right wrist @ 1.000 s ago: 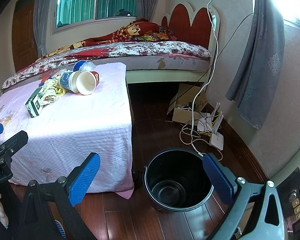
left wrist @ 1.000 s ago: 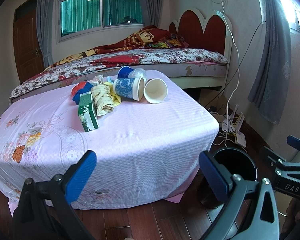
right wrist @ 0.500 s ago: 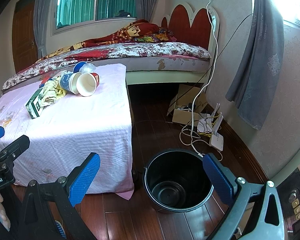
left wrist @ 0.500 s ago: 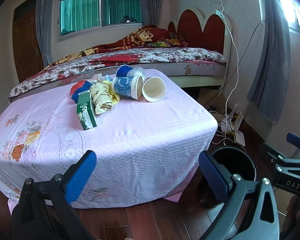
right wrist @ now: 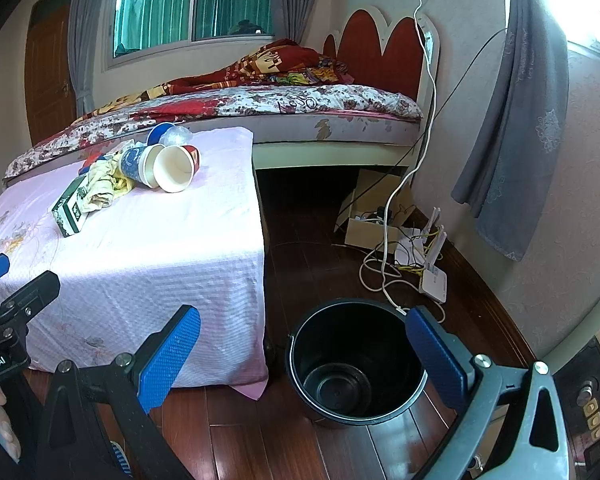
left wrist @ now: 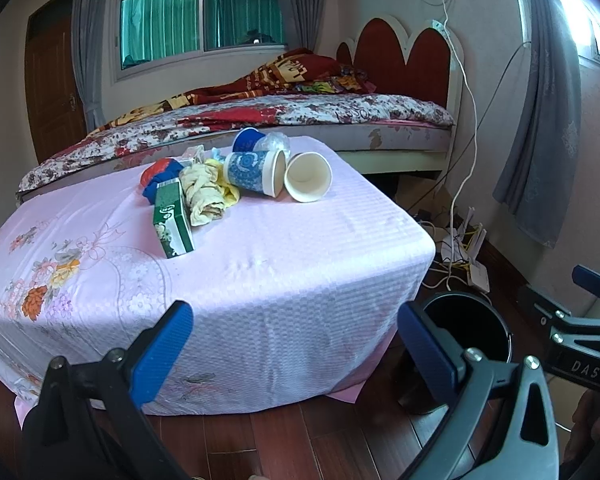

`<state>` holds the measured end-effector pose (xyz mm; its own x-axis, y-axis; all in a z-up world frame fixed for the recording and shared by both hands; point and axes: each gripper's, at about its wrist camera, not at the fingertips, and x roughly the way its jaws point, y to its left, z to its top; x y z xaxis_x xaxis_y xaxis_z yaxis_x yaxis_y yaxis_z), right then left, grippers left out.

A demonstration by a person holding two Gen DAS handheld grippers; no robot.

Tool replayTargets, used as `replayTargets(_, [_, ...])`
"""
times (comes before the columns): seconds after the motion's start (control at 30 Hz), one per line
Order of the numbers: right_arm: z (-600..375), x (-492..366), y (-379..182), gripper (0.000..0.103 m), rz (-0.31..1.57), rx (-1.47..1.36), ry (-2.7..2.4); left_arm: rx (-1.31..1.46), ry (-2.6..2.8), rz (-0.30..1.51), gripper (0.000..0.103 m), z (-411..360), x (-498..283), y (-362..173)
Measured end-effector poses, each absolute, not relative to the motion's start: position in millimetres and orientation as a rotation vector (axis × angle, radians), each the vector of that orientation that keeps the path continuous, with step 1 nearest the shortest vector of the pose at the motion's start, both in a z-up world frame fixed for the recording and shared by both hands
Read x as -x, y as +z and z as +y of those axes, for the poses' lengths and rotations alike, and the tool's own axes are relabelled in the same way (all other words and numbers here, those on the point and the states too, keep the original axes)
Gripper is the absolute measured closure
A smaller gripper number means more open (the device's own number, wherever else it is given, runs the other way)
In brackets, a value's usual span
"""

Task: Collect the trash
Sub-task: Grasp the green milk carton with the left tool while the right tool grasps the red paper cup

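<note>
So, my left gripper [left wrist: 294, 344] sits low in front of the low table under a pink floral cloth [left wrist: 260, 264], blue-padded jaws spread wide, nothing between them. On that table, going left to right: a crumpled red-and-blue wrapper [left wrist: 160, 176] at the far left of the pile, a green rectangular carton [left wrist: 173, 219] lying just in front of it, a wad of yellowish crumpled cloth or paper [left wrist: 206, 194] touching the carton's right side, then a blue patterned paper cup [left wrist: 254, 173] on its side, and a white paper cup [left wrist: 308, 177] on its side touching it, mouth towards me. Behind those two sit a blue lid-like round thing [left wrist: 247, 139] and clear crinkled plastic [left wrist: 275, 142]; can't tell more. All of it lies on the table's far half. Right of the table, on the dark wood floor, stands a black round plastic bin [right wrist: 356, 360], upright, inside bare. My right gripper [right wrist: 304, 354] hovers by the bin, jaws wide apart, holding nothing. Further right of the table, a white router and tangled cables [right wrist: 428, 264] lie by the wall.
</note>
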<state>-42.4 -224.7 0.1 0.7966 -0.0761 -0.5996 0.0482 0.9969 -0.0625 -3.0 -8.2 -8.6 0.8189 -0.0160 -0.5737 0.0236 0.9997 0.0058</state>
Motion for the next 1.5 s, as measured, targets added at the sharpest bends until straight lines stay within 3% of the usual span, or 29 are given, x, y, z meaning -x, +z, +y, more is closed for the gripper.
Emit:
replayTargets(0.43, [-207.6,25.0,3.1,0.0,0.633,0.023,0.056,-0.015,0.061,0.63,0.001,26.6,-15.4,-10.1])
replayTargets(0.87, [-134.4,-96.9,9.3,0.0,0.633,0.063,0.191,0.027,0.16,0.715,0.001,102.7,-86.5,-25.2])
replayTargets(1.03, [-111.1,-153.8,-12.7,0.014,0.69,0.06,0.207,0.05,0.18,0.695,0.001,109.2,-107.9,-30.3])
replayTargets(1.5, [-56.8,-245.0,-49.6,0.015,0.776,0.153,0.249,0.094,0.161,0.703,0.018,120.9,-161.9,-41.9])
